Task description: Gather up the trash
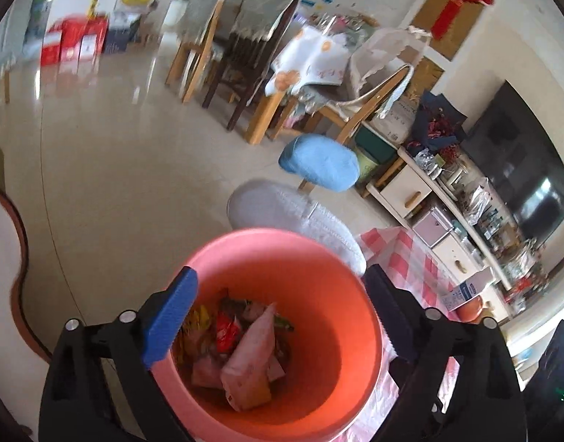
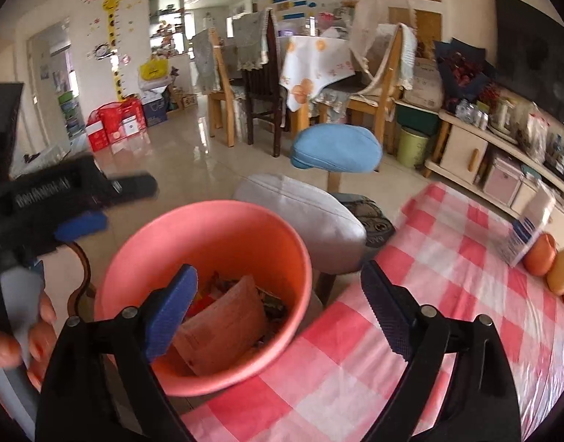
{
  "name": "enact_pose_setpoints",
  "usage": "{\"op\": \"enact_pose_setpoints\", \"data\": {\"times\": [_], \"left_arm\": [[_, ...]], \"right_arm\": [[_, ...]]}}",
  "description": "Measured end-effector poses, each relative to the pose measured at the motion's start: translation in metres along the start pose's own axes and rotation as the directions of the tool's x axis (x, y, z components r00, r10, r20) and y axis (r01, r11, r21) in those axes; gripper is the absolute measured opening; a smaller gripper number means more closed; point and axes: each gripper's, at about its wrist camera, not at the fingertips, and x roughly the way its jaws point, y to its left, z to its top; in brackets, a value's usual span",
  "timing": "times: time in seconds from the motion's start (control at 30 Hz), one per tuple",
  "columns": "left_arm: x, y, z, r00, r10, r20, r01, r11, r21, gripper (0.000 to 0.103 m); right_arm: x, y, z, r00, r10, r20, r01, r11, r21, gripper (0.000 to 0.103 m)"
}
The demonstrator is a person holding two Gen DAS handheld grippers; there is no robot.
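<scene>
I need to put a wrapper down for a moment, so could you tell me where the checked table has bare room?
The checked tablecloth is bare between the pink bin at its left edge and the white carton with round fruit at the far right edge. That corner is crowded; the bin already holds wrappers.

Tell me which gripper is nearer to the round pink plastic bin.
Left. The left gripper hangs open directly over the round pink plastic bin; the right gripper, also open, sits beside its rim over the checked tablecloth.
</scene>
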Motion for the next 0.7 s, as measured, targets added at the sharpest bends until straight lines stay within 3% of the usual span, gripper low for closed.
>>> {"op": "enact_pose_setpoints", "data": {"times": [0.13, 0.3, 0.5, 0.7], "left_arm": [[-0.017, -0.02, 0.001, 0.996, 0.036, 0.08, -0.042, 0.996, 0.074, 0.096], [-0.023, -0.053, -0.003, 0.996, -0.025, 0.087, 0.011, 0.988, 0.151, 0.096], [-0.038, -0.105, -0.023, 0.99, -0.081, 0.116, 0.041, 0.948, 0.315, 0.096], [-0.041, -0.153, -0.044, 0.986, -0.15, 0.065, 0.111, 0.906, 0.408, 0.097]], "right_arm": [[-0.016, -0.023, -0.015, 0.999, -0.042, 0.004, 0.042, 0.998, 0.048, 0.091], [-0.043, -0.05, -0.035, 0.994, -0.106, 0.016, 0.105, 0.992, 0.072, 0.092], [-0.079, -0.078, -0.053, 0.985, -0.167, 0.043, 0.163, 0.982, 0.093, 0.092], [-0.112, -0.104, -0.066, 0.974, -0.219, 0.061, 0.211, 0.97, 0.12, 0.094]]}}
